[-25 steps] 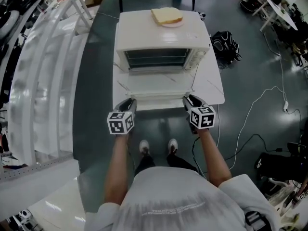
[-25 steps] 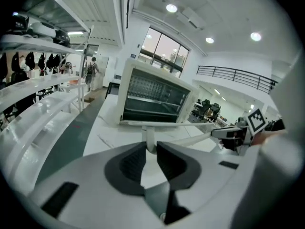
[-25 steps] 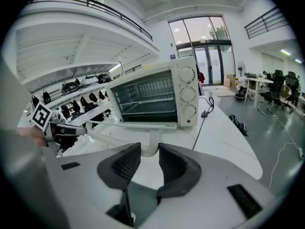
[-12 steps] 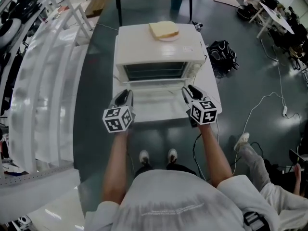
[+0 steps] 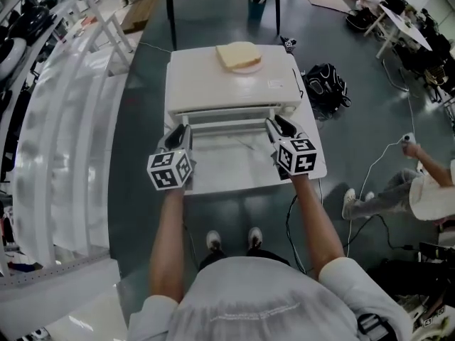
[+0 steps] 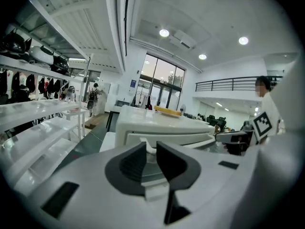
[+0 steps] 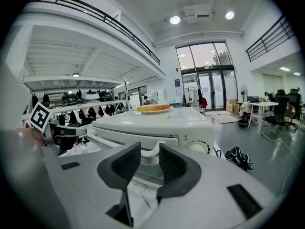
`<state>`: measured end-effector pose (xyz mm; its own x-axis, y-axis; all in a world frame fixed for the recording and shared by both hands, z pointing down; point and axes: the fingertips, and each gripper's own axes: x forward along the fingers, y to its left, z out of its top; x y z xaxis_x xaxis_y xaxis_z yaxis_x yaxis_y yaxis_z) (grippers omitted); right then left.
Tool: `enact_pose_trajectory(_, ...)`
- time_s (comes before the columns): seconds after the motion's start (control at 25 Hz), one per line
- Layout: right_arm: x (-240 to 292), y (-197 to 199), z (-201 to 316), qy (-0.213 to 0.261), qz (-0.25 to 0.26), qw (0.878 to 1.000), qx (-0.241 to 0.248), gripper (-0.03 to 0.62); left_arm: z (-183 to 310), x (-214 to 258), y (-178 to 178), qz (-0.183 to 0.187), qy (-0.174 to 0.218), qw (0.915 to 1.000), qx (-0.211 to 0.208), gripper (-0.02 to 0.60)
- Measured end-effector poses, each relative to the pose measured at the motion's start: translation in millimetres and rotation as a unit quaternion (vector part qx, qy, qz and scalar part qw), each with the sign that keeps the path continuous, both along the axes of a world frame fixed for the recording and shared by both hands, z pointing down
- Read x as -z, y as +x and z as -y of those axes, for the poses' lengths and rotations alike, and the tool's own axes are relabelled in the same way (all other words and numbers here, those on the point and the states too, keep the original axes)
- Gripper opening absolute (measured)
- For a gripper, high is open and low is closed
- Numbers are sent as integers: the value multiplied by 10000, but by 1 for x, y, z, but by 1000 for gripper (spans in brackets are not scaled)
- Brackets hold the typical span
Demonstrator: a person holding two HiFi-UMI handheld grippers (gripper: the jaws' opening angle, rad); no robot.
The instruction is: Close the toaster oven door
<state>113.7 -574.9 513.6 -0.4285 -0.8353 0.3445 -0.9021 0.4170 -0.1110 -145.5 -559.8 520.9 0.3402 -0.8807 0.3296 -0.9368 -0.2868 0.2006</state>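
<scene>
A white toaster oven stands on a small white table. Its door is tipped up almost against the oven front, with the handle along its upper edge. My left gripper is at the handle's left end and my right gripper at its right end. In the left gripper view the left gripper has only a thin slit between its jaws, with the handle just beyond. My right gripper looks the same, with the handle behind the slit. Nothing is clamped.
A slice of bread on a plate lies on the oven's roof. White shelving runs along the left. A black backpack and cables lie on the floor at the right, where a person crouches.
The door has swung up from lying flat open to nearly against the oven. Both grippers have risen and moved toward the oven with its front edge.
</scene>
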Motion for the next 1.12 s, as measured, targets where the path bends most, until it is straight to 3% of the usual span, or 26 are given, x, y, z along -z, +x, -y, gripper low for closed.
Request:
enact_pose_trajectory(0.36, 3, -1, 15, -36, -61, 10000, -35, 129, 13, 2, -1, 3, 30, 10000, 76, 72)
enact_pose_trajectory(0.6, 22, 8, 6, 40, -94, 9999, -94, 129, 5, 10, -6, 283, 52, 9996, 78, 72)
enact_pose_trajectory(0.84, 57, 26, -16, 259, -708, 9970, -191, 93, -21, 47, -8, 983, 401, 9939, -308, 57)
enact_pose_trajectory(1.12, 108, 29, -56, 656, -1076, 9920, -90, 23, -64, 107, -2, 1286, 1008, 9849, -572, 23)
